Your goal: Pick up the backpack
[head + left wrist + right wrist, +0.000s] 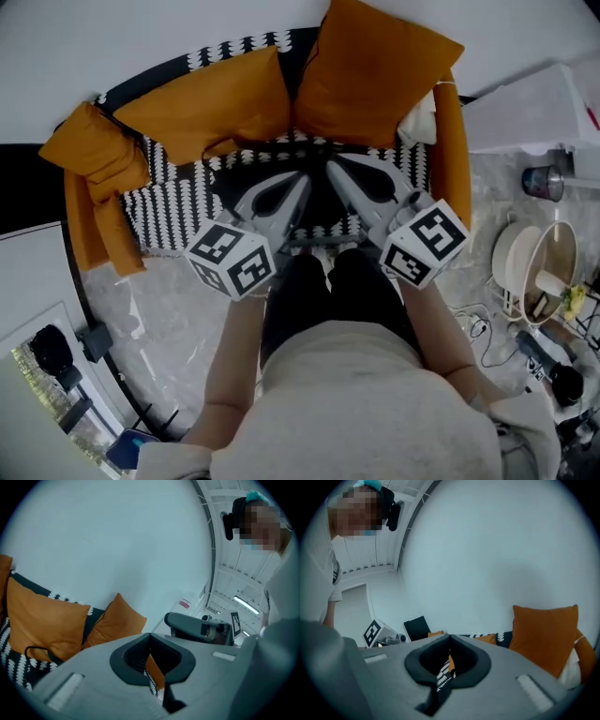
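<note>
Torso (366,403) cut off below, left gripper (150,634) and right gripper (450,635) jaws clenched empty, dark backpack (319,202) largely hidden behind them

- Head view looks steeply down, close over the front edge of the sofa (159,206).
- Each gripper view faces nearly level along its jaws, toward the wall (117,541) (497,550) behind the sofa's back.
- All three share the orange cushions (202,108) (42,620) (546,632).

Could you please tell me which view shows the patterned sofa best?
The head view: nearly the whole sofa shows from above. The left gripper view catches only one corner; the right gripper view only a thin strip.
</note>
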Tool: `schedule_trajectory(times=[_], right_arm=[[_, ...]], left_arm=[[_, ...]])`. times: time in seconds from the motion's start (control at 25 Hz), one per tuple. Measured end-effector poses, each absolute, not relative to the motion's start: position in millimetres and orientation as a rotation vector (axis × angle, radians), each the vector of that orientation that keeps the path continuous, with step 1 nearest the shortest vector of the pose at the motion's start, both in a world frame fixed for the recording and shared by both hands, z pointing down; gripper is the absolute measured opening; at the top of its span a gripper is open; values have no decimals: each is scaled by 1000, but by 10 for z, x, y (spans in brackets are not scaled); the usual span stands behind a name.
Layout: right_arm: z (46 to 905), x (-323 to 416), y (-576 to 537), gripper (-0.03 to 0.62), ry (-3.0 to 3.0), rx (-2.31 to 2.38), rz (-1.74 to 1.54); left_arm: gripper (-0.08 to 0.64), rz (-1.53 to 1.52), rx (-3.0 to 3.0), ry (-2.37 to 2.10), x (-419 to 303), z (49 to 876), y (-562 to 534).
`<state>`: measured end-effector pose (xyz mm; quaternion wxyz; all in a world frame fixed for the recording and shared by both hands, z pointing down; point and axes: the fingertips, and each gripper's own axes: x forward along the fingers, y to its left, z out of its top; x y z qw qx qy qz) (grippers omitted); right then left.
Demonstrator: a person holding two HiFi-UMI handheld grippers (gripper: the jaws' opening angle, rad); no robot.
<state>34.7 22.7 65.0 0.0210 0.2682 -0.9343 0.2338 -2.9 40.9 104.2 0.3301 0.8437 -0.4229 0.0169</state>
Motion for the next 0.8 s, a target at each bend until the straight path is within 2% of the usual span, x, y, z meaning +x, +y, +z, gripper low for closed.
schedule_trajectory(times=[0.28,0.8], right_arm=[[873,-83,167,3,-2842,883,825],[1664,-7,148,3,-2690,1027,990]], left_arm=[[7,79,2182,-1008,-321,1354,410],[8,162,2107,-906,-354,2023,306]])
